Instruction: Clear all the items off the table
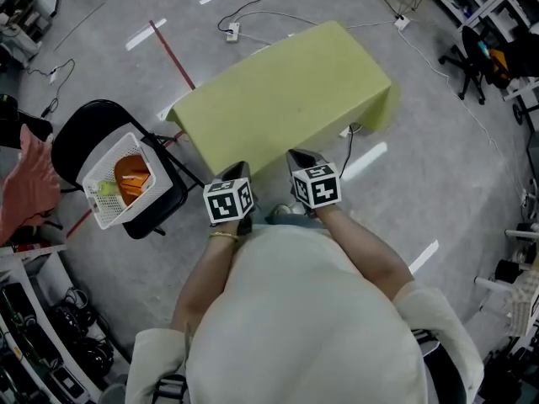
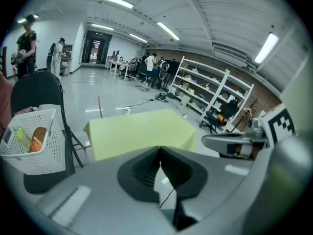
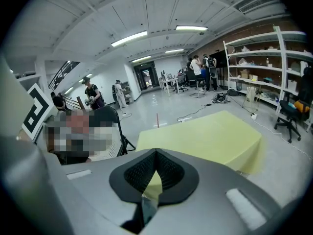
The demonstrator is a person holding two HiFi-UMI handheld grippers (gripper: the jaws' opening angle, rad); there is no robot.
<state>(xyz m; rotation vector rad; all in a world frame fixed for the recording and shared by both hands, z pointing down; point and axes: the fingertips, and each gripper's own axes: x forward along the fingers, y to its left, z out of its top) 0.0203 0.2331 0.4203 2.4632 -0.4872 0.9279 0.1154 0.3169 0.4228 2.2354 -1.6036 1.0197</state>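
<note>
POSE: left gripper (image 1: 238,172) and right gripper (image 1: 296,156) side by side before the body, angled down and forward | JAWS: both together, nothing between | TABLE: yellow table (image 1: 286,99) just ahead of both grippers | CONTAINER: white basket (image 1: 109,217) on chair (image 1: 80,133), left of left gripper, holds orange item (image 1: 133,179) and green item (image 1: 107,188)

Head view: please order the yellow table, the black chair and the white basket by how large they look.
1. yellow table, largest
2. black chair
3. white basket, smallest; it sits on the chair
</note>
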